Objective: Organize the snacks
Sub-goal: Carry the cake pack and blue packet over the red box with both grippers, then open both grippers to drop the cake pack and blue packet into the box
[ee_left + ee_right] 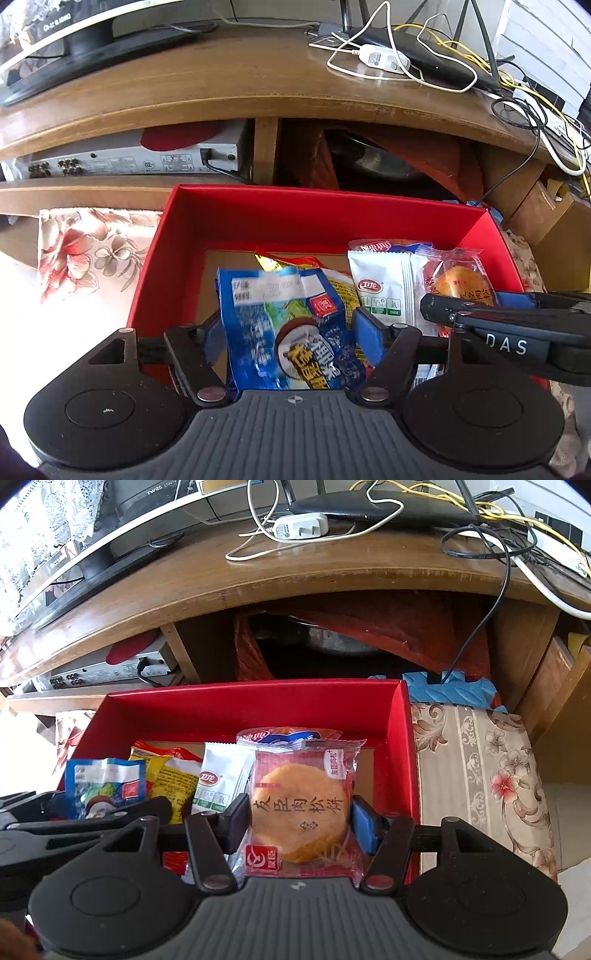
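A red box (295, 210) (236, 705) holds several snack packs. My left gripper (291, 332) is shut on a blue coconut snack bag (291, 325), held over the box's left part; the bag also shows in the right wrist view (103, 782). My right gripper (299, 819) is shut on a clear pack with a round golden cake (299, 812), over the box's right part; that pack shows in the left wrist view (458, 280). A white pack (380, 288) (218, 775) and a yellow pack (170, 771) lie between them.
The box rests on a floral cloth (480, 768) in front of a wooden TV cabinet (221, 81). A silver player (129, 158) sits on its shelf. Cables and a charger (299, 526) lie on top. A blue foam piece (450, 692) lies behind the box.
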Available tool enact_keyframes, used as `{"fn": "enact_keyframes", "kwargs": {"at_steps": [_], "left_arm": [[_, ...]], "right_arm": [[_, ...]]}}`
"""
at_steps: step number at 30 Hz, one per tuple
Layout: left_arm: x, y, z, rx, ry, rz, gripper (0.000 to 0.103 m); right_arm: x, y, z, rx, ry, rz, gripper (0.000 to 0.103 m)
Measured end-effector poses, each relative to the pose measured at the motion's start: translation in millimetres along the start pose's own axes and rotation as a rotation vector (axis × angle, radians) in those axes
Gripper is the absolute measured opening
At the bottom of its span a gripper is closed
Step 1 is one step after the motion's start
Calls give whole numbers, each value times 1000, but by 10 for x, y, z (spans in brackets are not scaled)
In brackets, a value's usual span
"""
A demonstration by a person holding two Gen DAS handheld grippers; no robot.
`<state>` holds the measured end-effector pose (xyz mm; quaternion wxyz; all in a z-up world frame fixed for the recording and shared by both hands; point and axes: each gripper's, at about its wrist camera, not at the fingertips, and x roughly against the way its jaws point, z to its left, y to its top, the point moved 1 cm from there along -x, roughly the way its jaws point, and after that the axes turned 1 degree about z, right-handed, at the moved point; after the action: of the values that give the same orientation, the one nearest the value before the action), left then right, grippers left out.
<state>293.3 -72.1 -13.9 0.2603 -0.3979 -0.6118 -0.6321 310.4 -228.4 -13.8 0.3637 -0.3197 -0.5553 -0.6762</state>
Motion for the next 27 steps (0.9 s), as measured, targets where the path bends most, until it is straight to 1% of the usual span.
{"fn": "enact_keyframes", "kwargs": {"at_steps": [4, 14, 25, 27], "left_arm": [[6, 1, 22, 13, -3, 1, 80], [102, 6, 5, 20, -19, -17, 84], [270, -19, -60, 18, -58, -36, 85], [295, -41, -79, 8, -67, -33, 87]], "right_arm": [[6, 5, -9, -5, 3, -1, 57], [99, 17, -15, -15, -4, -34, 58], [351, 41, -56, -42, 0, -81, 58], [394, 22, -60, -44, 5, -82, 61]]}}
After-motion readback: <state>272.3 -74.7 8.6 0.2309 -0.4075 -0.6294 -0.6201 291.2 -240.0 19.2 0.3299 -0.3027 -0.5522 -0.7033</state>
